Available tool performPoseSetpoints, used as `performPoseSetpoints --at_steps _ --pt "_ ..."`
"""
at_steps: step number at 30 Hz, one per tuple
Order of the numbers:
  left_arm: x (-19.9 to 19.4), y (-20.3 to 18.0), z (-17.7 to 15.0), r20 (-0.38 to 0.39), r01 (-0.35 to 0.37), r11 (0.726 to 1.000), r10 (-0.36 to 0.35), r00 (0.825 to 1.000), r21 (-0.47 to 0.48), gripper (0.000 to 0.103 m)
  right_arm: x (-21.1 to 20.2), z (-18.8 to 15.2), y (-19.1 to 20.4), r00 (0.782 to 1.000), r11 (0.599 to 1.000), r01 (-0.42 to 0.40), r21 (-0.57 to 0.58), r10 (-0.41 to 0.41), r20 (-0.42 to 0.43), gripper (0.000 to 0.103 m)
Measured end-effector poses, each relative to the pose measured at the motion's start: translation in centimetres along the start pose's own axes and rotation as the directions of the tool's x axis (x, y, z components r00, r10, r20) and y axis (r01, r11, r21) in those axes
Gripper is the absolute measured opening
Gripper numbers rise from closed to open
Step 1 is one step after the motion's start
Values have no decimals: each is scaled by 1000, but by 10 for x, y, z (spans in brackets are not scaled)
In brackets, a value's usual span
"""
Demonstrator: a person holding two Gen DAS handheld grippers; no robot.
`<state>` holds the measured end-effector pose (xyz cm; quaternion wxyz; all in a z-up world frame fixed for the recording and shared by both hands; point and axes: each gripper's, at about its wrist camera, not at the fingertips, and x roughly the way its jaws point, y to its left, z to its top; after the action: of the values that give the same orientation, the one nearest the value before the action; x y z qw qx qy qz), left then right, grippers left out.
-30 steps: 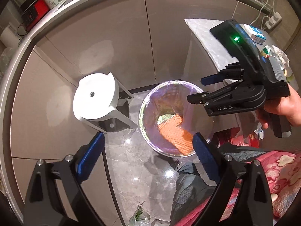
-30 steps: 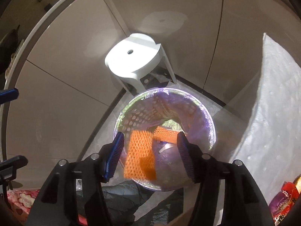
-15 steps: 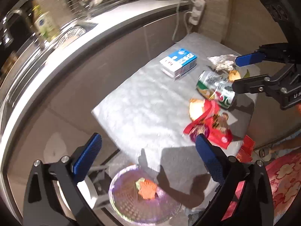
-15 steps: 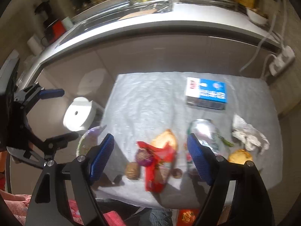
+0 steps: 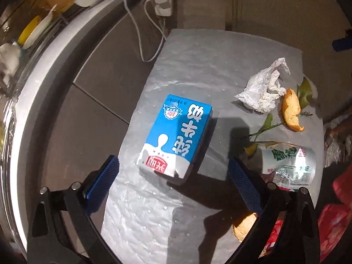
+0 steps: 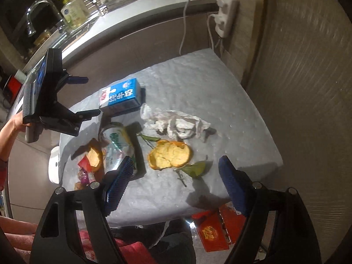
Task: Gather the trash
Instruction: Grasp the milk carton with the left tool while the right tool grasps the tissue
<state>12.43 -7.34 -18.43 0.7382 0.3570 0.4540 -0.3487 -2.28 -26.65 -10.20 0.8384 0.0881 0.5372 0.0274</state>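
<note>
On the grey table, the blue milk carton lies flat at twelve o'clock from the left gripper, whose fingers are spread wide and empty. It looks light and stiff; grip its long sides. The right gripper, also spread and empty, hovers over orange peel: soft, light, best pinched across.

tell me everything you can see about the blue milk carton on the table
The milk carton is a small rectangular box, blue with white characters, a white splash graphic and a red label at one end. It looks like coated cardboard, intact and closed. It lies flat on its broad side on the grey table cover, toward the counter side. Nothing grips it; the crumpled tissue lies close beside it.
</note>
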Motion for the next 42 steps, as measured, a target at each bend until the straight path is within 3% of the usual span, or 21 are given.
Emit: performPoseSetpoints --at_steps 7,11,12,14,16,22,27,33,35,37,42 --pt "42 -3 6 -70 63 992 -55 996 108 93 17 9 -37 1000 998 -2 62 4 -29 80" --pt "49 1 5 -69 45 993 -37 997 111 80 30 16 -46 999 997 -16 69 20 -47 80" --pt "48 3 5 -64 34 993 -27 998 109 73 32 19 -46 999 998 -21 67 24 -48 80" --pt "45 9 7 -67 63 994 -57 996 84 72 38 24 -46 998 998 -35 61 38 -49 80" --pt "40 14 6 -49 73 995 -70 996 65 61 44 31 -45 997 997 -53 48 55 -46 80" --pt "27 13 8 -35 76 997 -75 997 30 46 68 55 -27 995 991 -86 -100 81 -51 79" --pt "27 13 5 -24 80 997 -80 997 -3 42 96 69 -8 992 961 -89 -262 63 -109 71" --pt "27 18 8 -31 87 996 -88 996 -31 42 121 72 3 986 926 -85 -368 25 -165 69" --pt "30 18 11 -45 88 996 -89 995 -24 47 124 71 3 985 923 -96 -371 34 -170 69" --pt "34 16 14 -58 81 997 -81 995 1 70 125 69 2 983 925 -112 -364 51 -174 69" --pt "46 6 18 -88 104 992 -98 991 70 79 133 65 -6 977 928 -144 -343 79 -196 69"
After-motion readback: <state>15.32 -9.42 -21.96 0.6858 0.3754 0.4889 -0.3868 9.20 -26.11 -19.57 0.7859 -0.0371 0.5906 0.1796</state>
